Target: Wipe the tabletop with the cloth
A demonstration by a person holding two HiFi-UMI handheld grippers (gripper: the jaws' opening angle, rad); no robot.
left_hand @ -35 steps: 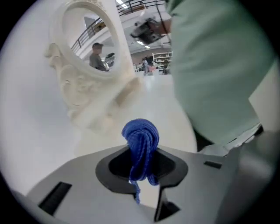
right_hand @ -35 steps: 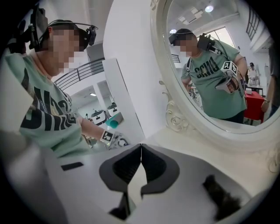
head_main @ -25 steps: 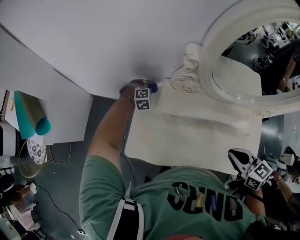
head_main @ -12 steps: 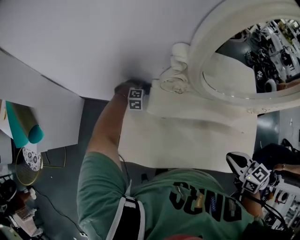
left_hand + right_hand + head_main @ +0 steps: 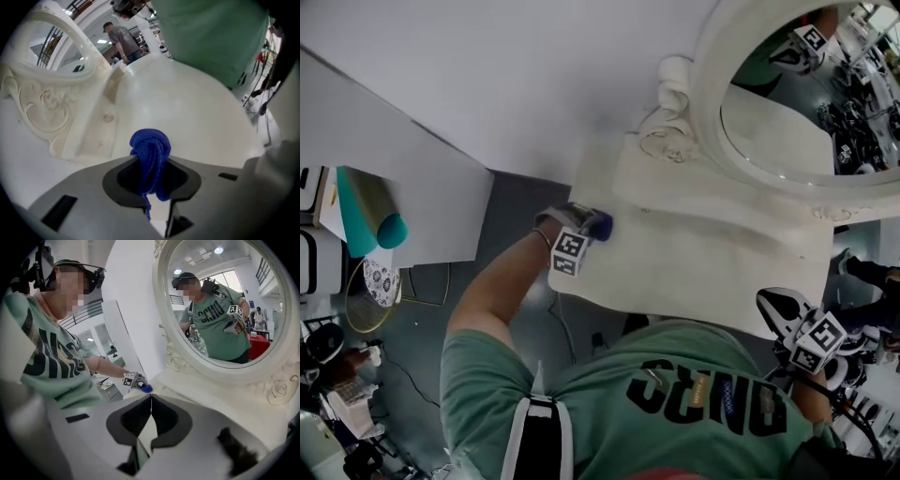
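Between left gripper tips, cloth

surface: cream-white top, smooth with a slight sheen. Along the back edge sits a raised base with two small knobs on its front. The oval mirror in its scrolled frame stands on it. blue cloth sits at the surface's left edge; can't confirm contact.
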